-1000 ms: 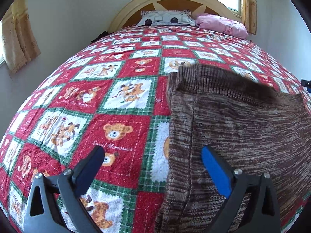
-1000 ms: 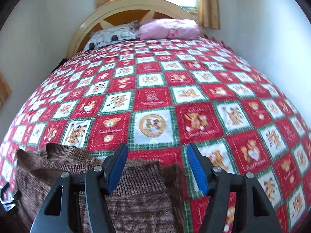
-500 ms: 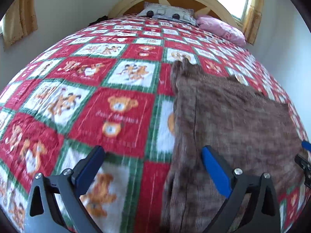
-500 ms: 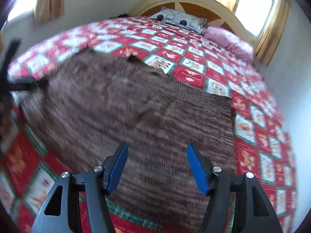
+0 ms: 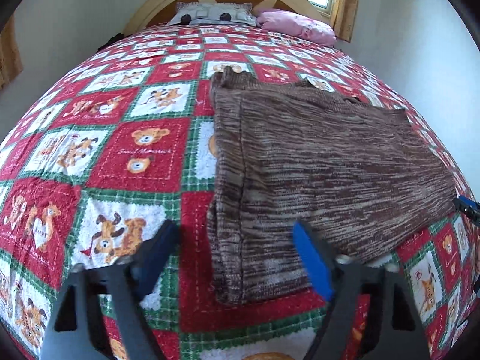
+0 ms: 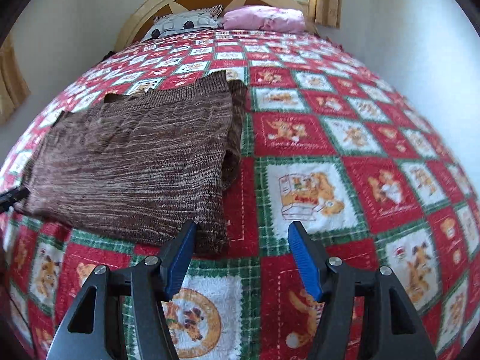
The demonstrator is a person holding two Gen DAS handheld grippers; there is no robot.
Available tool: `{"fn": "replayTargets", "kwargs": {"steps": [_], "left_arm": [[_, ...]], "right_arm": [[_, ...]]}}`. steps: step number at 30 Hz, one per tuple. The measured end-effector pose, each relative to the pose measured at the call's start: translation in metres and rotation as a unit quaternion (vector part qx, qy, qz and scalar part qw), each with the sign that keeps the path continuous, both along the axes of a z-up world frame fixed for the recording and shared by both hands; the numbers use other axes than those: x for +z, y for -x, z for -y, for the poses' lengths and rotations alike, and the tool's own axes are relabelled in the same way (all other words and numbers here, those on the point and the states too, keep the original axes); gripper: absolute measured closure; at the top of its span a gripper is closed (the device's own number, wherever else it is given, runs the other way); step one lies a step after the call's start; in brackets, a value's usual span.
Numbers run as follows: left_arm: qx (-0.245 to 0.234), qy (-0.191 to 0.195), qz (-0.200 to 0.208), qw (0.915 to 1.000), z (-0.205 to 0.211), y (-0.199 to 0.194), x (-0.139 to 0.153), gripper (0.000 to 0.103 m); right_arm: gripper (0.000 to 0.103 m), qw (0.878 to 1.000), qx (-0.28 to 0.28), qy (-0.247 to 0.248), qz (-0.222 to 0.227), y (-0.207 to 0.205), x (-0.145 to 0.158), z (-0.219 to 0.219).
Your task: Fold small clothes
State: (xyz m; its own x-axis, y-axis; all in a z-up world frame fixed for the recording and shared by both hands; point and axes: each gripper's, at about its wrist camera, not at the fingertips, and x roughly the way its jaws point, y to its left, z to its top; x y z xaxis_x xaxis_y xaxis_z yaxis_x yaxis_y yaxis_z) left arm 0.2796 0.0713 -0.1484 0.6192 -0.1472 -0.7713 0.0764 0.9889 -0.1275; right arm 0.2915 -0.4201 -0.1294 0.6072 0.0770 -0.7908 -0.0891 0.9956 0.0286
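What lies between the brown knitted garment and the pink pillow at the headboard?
Only bare red-and-green bear-print quilt separates brown knitted garment from pink pillow, per the right wrist view.

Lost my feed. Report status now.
Left gripper closing over sweater corner. Right gripper open, empty. Sweater flat on quilt. Nothing blocking.

Both tools look alike: the left gripper (image 5: 237, 255) and right gripper (image 6: 241, 255) have black triangular frames with cut-out openings, silver screw heads, and blue ribbed fingers (image 6: 303, 258).
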Motion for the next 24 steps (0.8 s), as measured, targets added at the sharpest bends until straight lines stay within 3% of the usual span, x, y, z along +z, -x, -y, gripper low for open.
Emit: {"fn": "replayTargets", "kwargs": {"steps": [1,2,3,4,6,7,11,16,20,24], "left_arm": [[-0.003,0.0,0.001,1.0,0.001,0.001,0.0,0.039],[-0.006,0.001,0.002,1.0,0.002,0.002,0.001,0.054],[-0.014,0.007,0.002,0.9999,0.003,0.004,0.002,0.068],[-0.021,0.009,0.002,0.9997,0.003,0.006,0.003,0.072],[-0.023,0.008,0.0,0.9997,0.002,0.008,0.004,0.091],[-0.027,0.019,-0.004,0.9995,0.0,0.008,0.005,0.094],[-0.035,0.067,-0.031,0.9967,-0.014,0.013,0.011,0.097],[-0.05,0.096,-0.057,0.9925,-0.029,0.038,0.021,0.099],[-0.066,0.071,-0.059,0.9936,-0.028,0.048,0.014,0.099],[-0.056,0.061,-0.036,0.9959,-0.024,0.048,0.012,0.098]], "right_arm": [[0.04,1.0,-0.005,-0.014,-0.005,-0.003,0.0,0.003],[0.041,0.999,-0.011,-0.033,-0.009,-0.005,-0.001,0.005],[0.054,0.999,-0.011,-0.052,-0.01,-0.007,-0.001,0.007],[0.073,0.997,-0.003,-0.071,-0.013,-0.009,-0.001,0.005],[0.091,0.994,0.016,-0.105,-0.028,-0.011,-0.003,0.001],[0.094,0.994,0.019,-0.105,-0.028,-0.01,-0.002,0.0],[0.097,0.99,0.034,-0.132,-0.027,0.009,0.012,0.006],[0.097,0.988,0.06,-0.14,-0.03,0.041,0.023,0.014],[0.097,0.992,0.069,-0.101,-0.044,0.044,0.006,0.005],[0.097,0.992,0.059,-0.107,-0.04,0.046,-0.001,0.006]]}}
